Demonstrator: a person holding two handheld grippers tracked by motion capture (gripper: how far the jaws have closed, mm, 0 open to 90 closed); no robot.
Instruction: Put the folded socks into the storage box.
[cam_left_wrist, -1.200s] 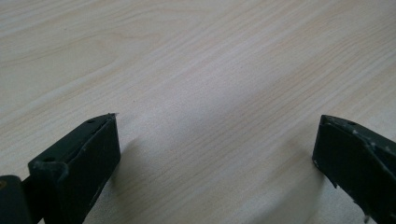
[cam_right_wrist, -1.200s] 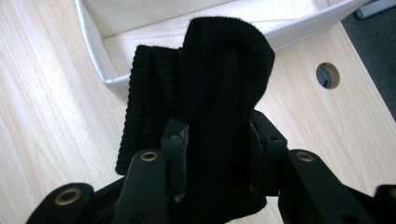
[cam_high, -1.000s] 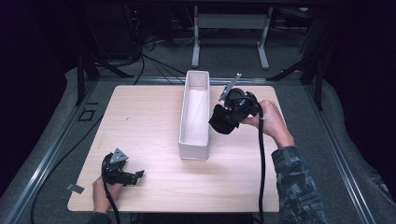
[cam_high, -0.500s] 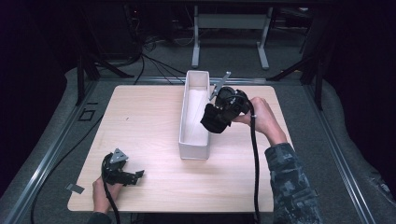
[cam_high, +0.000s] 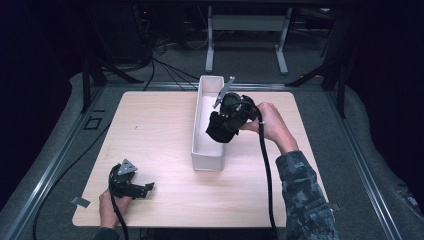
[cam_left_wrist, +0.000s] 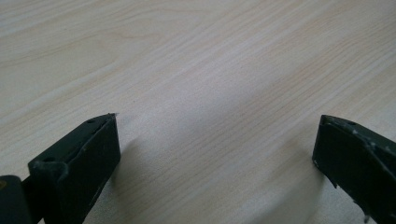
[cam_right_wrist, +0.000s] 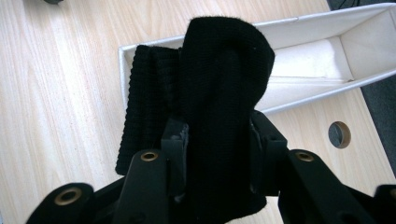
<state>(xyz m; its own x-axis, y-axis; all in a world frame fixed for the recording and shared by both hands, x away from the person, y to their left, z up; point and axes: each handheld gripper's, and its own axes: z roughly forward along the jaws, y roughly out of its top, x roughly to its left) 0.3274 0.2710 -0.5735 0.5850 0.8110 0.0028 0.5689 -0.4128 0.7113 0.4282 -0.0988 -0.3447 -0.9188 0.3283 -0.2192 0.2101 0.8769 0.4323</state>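
Black knitted fabric, one folded sock (cam_right_wrist: 219, 93), is being clamped between the two jaws of the right gripper (cam_right_wrist: 217, 149), whose pads are being pressed against its sides. In the high view the sock (cam_high: 220, 129) is being held above the one white bin (cam_high: 200, 150), over its near half, with the right gripper (cam_high: 231, 114) being carried by one hand (cam_high: 270, 125) from the right side of the table (cam_high: 150, 130). In the right gripper view the sock's rounded end is being seen against the bin's (cam_right_wrist: 327, 28) open interior, and part of the ribbed cuff is hanging beside the bin's short end wall, over the wood. Whether the sock is touching the bin cannot be told.

One other gripper, the left gripper (cam_high: 131, 182), is being rested on the table near its front left corner, held by the other hand (cam_high: 109, 207), well apart from the bin. Its two jaws are being kept wide, with bare wood between them in the left gripper view (cam_left_wrist: 215, 154); nothing is being gripped.

One round hole (cam_right_wrist: 339, 134) is being shown in the tabletop beside the bin.
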